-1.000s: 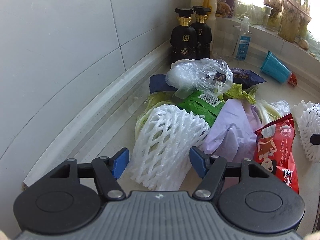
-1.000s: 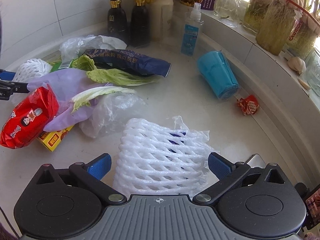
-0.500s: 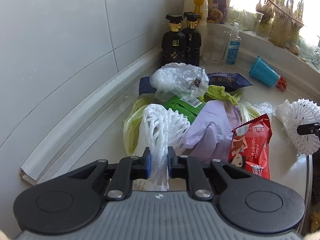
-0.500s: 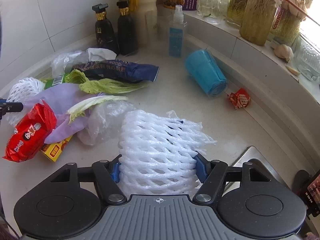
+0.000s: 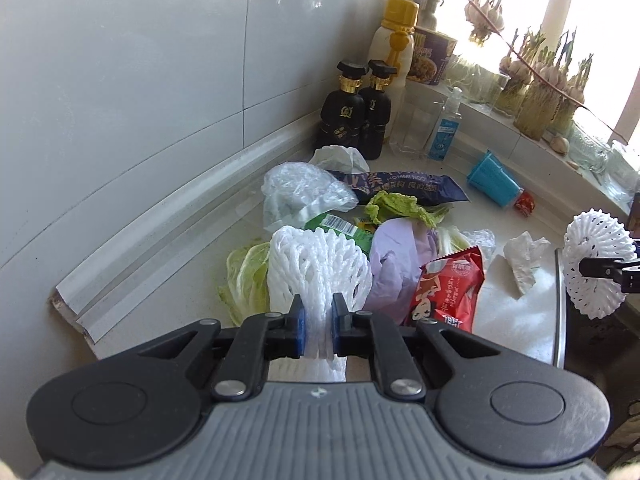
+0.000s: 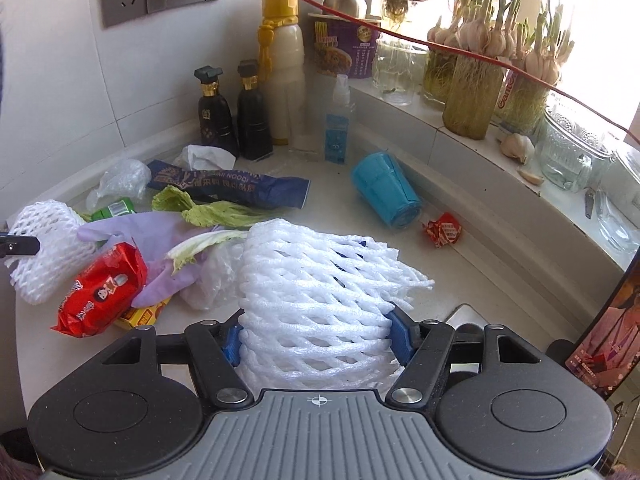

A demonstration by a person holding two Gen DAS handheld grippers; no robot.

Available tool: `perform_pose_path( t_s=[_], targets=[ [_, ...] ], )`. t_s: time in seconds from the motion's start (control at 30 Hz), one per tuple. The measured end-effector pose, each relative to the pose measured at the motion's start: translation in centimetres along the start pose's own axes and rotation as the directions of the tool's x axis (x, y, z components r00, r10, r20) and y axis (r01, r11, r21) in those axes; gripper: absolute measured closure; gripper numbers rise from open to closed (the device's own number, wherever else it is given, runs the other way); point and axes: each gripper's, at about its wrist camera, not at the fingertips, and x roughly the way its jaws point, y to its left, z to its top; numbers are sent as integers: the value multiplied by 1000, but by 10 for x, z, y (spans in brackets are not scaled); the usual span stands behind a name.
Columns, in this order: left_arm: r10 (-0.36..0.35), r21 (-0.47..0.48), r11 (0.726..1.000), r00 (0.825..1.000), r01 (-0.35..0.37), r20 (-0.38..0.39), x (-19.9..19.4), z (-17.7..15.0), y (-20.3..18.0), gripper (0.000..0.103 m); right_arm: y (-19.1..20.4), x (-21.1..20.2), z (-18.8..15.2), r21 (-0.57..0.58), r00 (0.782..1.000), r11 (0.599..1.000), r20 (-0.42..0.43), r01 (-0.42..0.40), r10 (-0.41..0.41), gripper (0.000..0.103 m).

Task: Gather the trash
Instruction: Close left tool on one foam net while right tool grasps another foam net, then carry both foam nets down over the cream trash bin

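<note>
My left tool (image 5: 318,330) pinched one foam net (image 5: 316,268) flat; my right tool (image 6: 316,336) clasped another net (image 6: 316,292), both lifted above the littered bench (image 6: 420,280).

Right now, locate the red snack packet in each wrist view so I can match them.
Left wrist: red snack packet lies right of centre, just right of the left gripper.
Right wrist: it lies at lower left.
Shared landmark: the blue cup lying on its side.
</note>
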Motion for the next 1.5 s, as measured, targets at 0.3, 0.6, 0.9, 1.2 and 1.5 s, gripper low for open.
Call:
perform_pose_path(
  t_s=[0.3, 0.6, 0.9, 1.2, 1.5],
  targets=[
    [-95, -36, 995, 995, 95, 26, -22, -11, -10, 92, 11, -34, -5, 11, 999, 1000, 45, -10, 10, 36],
    [-110, -120, 985, 987, 124, 114, -52, -14, -2, 93, 22, -61, -8, 17, 995, 1000, 97, -27, 25, 36],
    [-104, -184, 972, 970, 146, 220, -94, -17, 9, 93, 40, -82, -1, 10, 984, 996, 154, -89, 87, 36],
    [-4, -254, 965, 972, 65, 237, -129, -48, 25, 93, 93, -92, -4, -64, 963, 975, 157, -214, 221, 36],
    [152, -289, 952, 977, -104, 151, -147, -100, 41, 92, 175, -79, -26, -189, 926, 916, 64, -355, 372, 35]
  ],
)
